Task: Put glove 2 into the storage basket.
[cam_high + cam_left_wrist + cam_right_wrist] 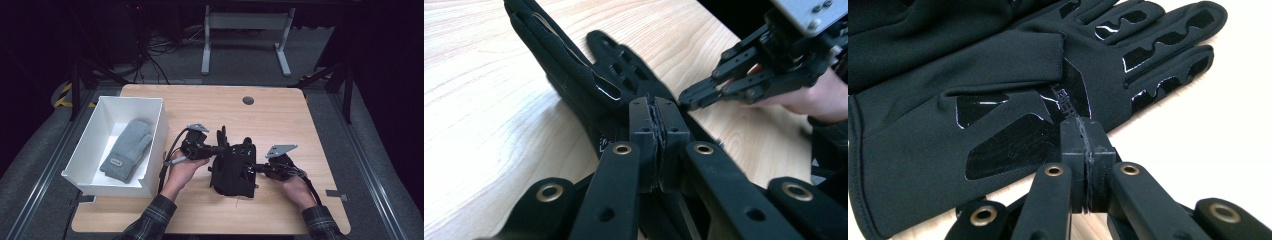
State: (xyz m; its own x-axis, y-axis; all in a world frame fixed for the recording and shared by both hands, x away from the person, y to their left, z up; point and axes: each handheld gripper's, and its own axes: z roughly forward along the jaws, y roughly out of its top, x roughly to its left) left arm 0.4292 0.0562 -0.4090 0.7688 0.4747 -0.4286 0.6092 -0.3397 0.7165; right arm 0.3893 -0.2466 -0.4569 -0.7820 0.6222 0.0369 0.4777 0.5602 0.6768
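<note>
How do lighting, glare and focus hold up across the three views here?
High view: the wooden table is lit but its surroundings sink into darkness, and the black glove shows little detail. Left gripper view: the glove's fingers and the right gripper are blurred. Right gripper view: sharp, with glare on the glove's shiny grip patches and the table overexposed.

The high view is dim and a little soft; only the table point(280, 115) and the white box point(90, 150) are lit, and the edges of the frame are almost black. In both gripper views the wood is bright, the lower frame is blurred, and small glare shines on the black glove point(998, 100).
</note>
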